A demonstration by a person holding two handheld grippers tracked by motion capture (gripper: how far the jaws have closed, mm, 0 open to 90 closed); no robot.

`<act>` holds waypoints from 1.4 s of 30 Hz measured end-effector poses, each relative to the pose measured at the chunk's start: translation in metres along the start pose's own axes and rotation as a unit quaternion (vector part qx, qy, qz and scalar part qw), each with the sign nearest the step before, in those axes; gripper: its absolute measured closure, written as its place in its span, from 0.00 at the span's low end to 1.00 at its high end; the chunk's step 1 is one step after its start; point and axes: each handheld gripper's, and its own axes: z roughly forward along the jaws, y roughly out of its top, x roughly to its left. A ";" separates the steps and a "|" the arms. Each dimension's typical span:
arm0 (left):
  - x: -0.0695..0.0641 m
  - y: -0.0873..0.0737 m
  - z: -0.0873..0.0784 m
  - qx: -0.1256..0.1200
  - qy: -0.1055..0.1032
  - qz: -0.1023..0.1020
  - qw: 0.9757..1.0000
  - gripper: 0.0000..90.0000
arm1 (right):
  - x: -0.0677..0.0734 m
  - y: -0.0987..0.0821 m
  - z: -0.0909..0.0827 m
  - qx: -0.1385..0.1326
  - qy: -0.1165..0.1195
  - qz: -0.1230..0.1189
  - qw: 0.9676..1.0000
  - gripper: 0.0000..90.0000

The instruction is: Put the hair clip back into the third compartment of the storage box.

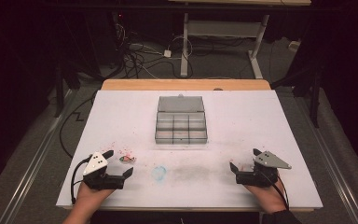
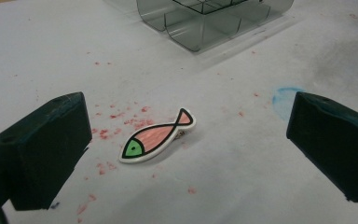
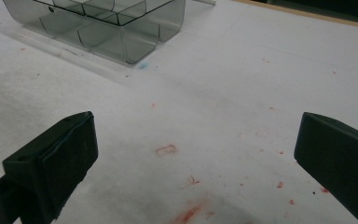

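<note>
The left hand-held gripper (image 2: 182, 144) was held wide apart around the fish clip (image 2: 159, 136), ready for grasping. The right hand-held gripper (image 3: 196, 158) was kept apart too, over bare table (image 3: 242, 84).

Fish clip (image 2: 158, 137): salmon-pink body with faint striping, bright green head with a black dot eye, thick black outline, white rim. Table (image 1: 121, 116): white top, speckled with red flecks around the fish clip, one pale blue smudge (image 1: 159, 172), greyish smear mid-front; tan wood strip along the far edge. Compartment box (image 1: 181, 122): smoky grey see-through plastic, darker divider lines. Left claw (image 1: 120, 164): black pads, pale grey three-cornered plate with dark dots. Right claw (image 1: 244, 160): same black, same grey plate. Both cables black.
</note>
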 end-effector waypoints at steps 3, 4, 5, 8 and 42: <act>0.000 0.000 0.000 0.000 -0.001 -0.001 1.000 0.00 | 0.001 0.000 0.000 -0.001 -0.001 -0.002 1.000 0.00; 0.001 0.000 0.000 -0.001 -0.002 -0.003 1.000 0.00 | 0.001 0.000 0.000 -0.001 -0.002 -0.003 1.000 0.00; 0.001 0.000 0.000 -0.004 -0.004 -0.005 1.000 0.03 | 0.001 0.000 0.000 -0.002 -0.001 -0.006 1.000 0.00; 0.003 -0.001 -0.001 -0.005 -0.005 -0.010 1.000 0.04 | 0.001 0.000 -0.001 -0.003 -0.002 -0.005 1.000 0.00; 0.005 0.001 0.001 0.005 -0.016 -0.018 1.000 0.20 | -0.004 0.001 0.001 0.046 0.035 0.012 0.998 0.01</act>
